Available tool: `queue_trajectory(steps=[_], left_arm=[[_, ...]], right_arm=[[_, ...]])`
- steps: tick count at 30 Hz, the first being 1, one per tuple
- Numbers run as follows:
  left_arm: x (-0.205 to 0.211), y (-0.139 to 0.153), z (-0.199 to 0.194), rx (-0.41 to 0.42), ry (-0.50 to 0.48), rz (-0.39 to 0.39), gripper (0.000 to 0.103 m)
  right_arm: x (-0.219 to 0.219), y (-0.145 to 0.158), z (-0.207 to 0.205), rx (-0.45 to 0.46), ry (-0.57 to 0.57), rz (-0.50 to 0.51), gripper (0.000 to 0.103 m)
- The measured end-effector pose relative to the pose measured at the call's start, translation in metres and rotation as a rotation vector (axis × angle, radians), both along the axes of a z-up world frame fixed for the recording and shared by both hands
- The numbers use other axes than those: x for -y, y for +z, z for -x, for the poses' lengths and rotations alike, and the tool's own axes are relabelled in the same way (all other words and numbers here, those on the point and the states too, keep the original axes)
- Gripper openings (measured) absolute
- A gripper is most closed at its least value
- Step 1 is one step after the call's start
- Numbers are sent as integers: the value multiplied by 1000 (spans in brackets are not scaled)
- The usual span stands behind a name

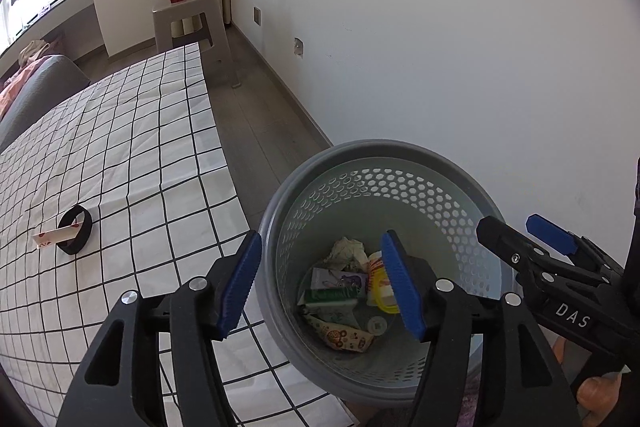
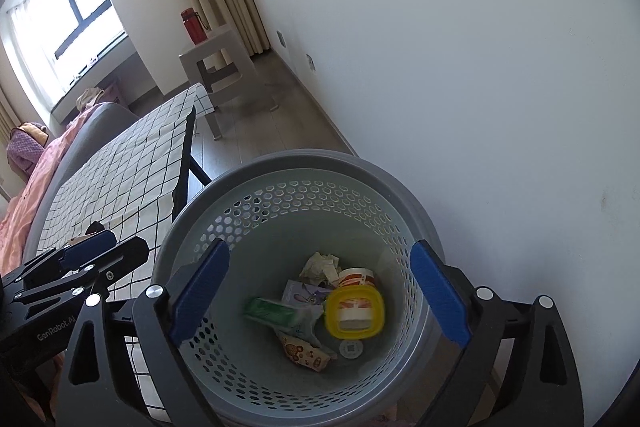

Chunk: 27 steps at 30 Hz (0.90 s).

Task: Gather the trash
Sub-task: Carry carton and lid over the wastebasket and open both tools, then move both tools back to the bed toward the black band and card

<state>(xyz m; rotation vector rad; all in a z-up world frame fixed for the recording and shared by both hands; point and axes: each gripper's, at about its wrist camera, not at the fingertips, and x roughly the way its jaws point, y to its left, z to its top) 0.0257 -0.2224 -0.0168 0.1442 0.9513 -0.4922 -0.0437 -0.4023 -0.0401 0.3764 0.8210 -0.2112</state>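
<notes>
Left gripper [image 1: 320,283]: held open and empty above the bin [image 1: 280,211], pointed steeply down.
Right gripper [image 2: 320,295]: spread wide over the bin's mouth, nothing held.
Dropped trash [image 2: 354,311]: seen lying at the bin's bottom.
Remaining trash: black ring [image 1: 75,231] with paper slip [image 1: 56,237], on the checked cloth [image 1: 120,147] left of the bin.
Nearer hand: left, as judged.

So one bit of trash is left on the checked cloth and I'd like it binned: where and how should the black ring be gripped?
The black ring lies flat on the checked cloth with a paper slip poking through it. Probably best to come from above with the left gripper, one finger inside the hole and one outside, pinching the band on the side away from the slip. Both that and the right gripper are open and empty.
</notes>
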Motion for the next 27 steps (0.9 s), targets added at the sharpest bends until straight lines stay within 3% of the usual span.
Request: queue_trajectory(steps=[16,27], left_arm=[[-23,5,6,0,49,16,60],[-89,13,5,20,151,7,60]], right_arm=[[-16,-2,-5,-17,57,41,97],[-48,4,-13,-24,144,97,97]])
